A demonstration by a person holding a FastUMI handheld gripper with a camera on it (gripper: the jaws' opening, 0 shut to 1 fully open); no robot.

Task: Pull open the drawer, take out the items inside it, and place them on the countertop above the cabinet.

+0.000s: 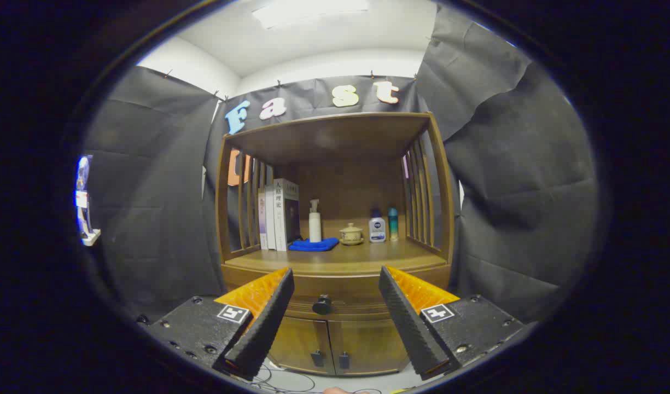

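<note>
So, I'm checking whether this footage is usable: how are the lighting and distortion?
Gripper view: strong fisheye bowing of the cabinet; ceiling light blown out; shelf recess dim but legible; drawer knob sharp, between the open gripper's fingers, beyond them.

The shut drawer point(335, 295) hides its contents; the fingers point(269, 317) partly cover its front.
</note>
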